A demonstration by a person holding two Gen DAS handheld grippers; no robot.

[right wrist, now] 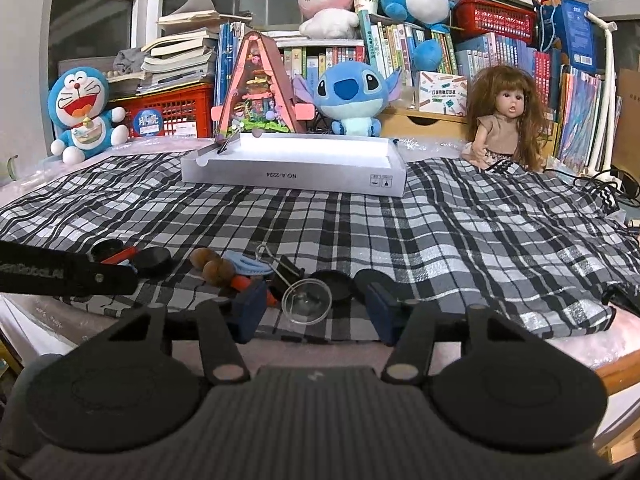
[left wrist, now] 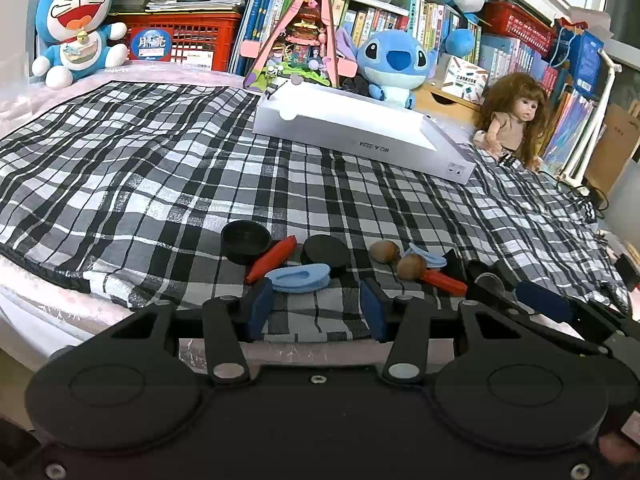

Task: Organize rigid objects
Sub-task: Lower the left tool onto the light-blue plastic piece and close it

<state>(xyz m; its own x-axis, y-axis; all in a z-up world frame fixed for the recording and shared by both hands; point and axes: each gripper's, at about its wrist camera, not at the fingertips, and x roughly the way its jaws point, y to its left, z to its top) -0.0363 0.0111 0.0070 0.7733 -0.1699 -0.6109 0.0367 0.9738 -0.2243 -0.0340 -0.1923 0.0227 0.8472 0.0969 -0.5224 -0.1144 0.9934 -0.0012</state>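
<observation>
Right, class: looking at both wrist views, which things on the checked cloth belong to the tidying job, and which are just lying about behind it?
Part of the job:
- black round lids
- red crayons
- blue soft pieces
- two brown nuts
- binder clip
- clear round dish
- white box, the likely container

Just lying about:
- Doraemon plush
- Stitch plush
- doll
- toy house
- books

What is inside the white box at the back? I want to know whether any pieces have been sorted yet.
The white box shows a bare white floor, with one small dark object in its left corner. Its near wall hides the front strip of the floor.
</observation>
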